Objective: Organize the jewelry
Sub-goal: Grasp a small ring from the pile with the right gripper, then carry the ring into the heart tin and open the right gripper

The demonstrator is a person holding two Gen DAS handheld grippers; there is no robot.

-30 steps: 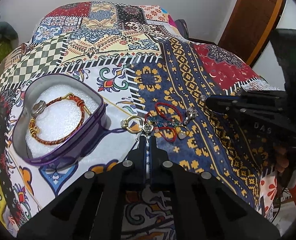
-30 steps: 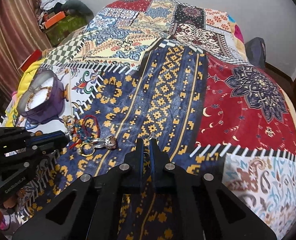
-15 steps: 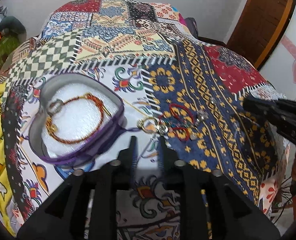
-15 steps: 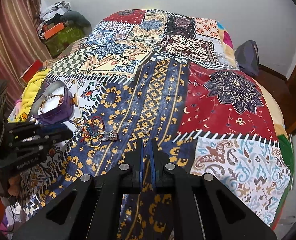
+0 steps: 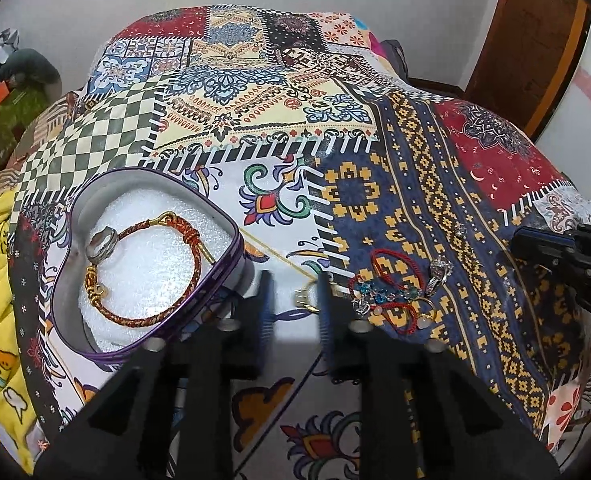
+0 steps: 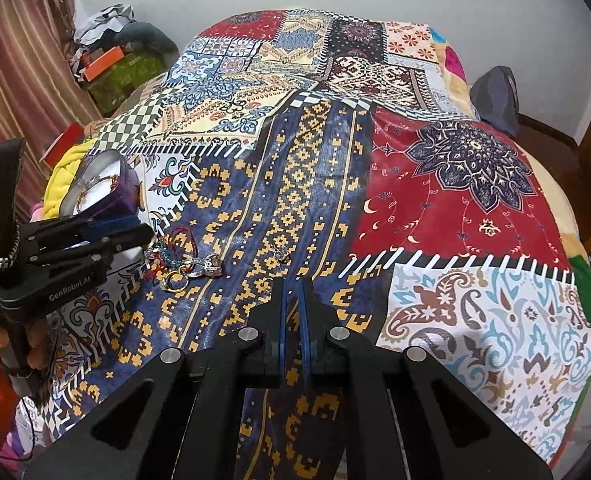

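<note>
1. Two black two-finger grippers are seen over a patchwork-patterned bedspread (image 5: 279,128).
2. Left gripper (image 5: 294,300): jaws are held apart, empty, with a gold ring (image 5: 304,298) lying on the cloth between the fingertips.
3. Right gripper (image 6: 293,300): jaws are nearly closed, a narrow gap is left, nothing is gripped.
4. Heart-shaped purple tin with white foam lining (image 5: 95,344): a braided red-and-gold bracelet (image 5: 147,268) and a silver ring (image 5: 101,245) are contained.
5. Tangled pile of red cords, blue beads and silver pieces (image 5: 399,292) is found just right of the left gripper, outside the tin.
</note>
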